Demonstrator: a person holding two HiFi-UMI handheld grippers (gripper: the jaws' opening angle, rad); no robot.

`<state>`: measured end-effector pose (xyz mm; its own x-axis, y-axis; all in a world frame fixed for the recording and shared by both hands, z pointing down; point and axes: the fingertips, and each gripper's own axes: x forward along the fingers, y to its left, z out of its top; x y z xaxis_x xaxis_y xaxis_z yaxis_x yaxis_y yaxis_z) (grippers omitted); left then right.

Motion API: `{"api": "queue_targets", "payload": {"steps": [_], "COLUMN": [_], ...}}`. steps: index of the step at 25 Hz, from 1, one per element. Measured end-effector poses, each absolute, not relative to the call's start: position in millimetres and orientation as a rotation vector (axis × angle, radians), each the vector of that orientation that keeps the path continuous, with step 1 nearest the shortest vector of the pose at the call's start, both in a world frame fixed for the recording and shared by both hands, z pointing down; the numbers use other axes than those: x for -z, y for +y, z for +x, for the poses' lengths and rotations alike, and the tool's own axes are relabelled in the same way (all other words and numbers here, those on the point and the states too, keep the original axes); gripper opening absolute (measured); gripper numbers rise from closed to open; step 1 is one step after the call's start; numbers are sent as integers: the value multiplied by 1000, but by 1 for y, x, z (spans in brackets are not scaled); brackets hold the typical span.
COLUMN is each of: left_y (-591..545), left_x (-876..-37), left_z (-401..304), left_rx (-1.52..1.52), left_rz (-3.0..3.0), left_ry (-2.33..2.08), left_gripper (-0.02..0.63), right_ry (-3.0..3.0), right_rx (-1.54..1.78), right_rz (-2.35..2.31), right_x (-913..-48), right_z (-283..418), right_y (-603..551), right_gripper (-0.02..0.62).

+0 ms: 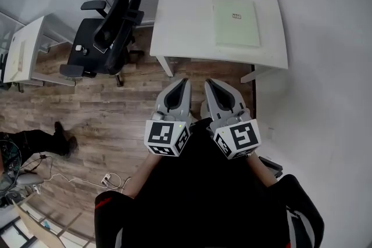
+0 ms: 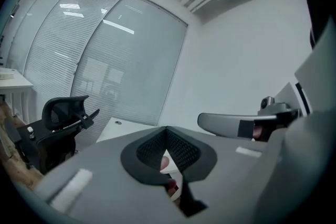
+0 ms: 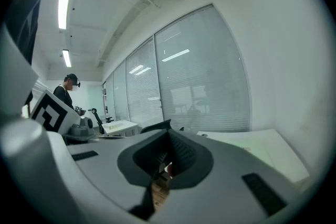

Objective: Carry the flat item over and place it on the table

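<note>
A pale green flat item (image 1: 236, 21) lies on the white table (image 1: 186, 26) ahead of me, towards its right side. Both grippers hang close to my body over the wooden floor, short of the table's front edge and pointing at it. My left gripper (image 1: 185, 82) is shut with nothing in it, and my right gripper (image 1: 209, 83) beside it is shut and empty too. In the left gripper view the jaws (image 2: 167, 129) meet at their tips, with the table (image 2: 118, 128) beyond. The right gripper view shows shut jaws (image 3: 169, 132) and the flat item (image 3: 245, 150) on the tabletop.
A black office chair (image 1: 107, 32) stands left of the table. Another white desk (image 1: 23, 52) sits at the far left. Cables and a power strip (image 1: 107, 180) lie on the floor at lower left. A white wall runs along the right. A person (image 3: 65, 94) stands far off.
</note>
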<state>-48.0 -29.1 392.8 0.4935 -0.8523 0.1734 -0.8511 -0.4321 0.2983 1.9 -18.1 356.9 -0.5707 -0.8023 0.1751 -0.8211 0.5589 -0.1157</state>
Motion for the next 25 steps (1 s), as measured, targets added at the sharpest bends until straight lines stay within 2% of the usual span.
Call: {"api": "queue_targets", "payload": {"steps": [25], "left_y": [-30], "left_x": [-394], "left_z": [-63], "left_rx": [20], "left_rz": [2378], "left_ry": [-1469], "left_gripper": [5], "right_ry": [-2670], "right_rx": [-275], "right_rz": [1368], "right_x": [-364], "right_z": [-9], "right_y": [-18], "right_gripper": [2]}}
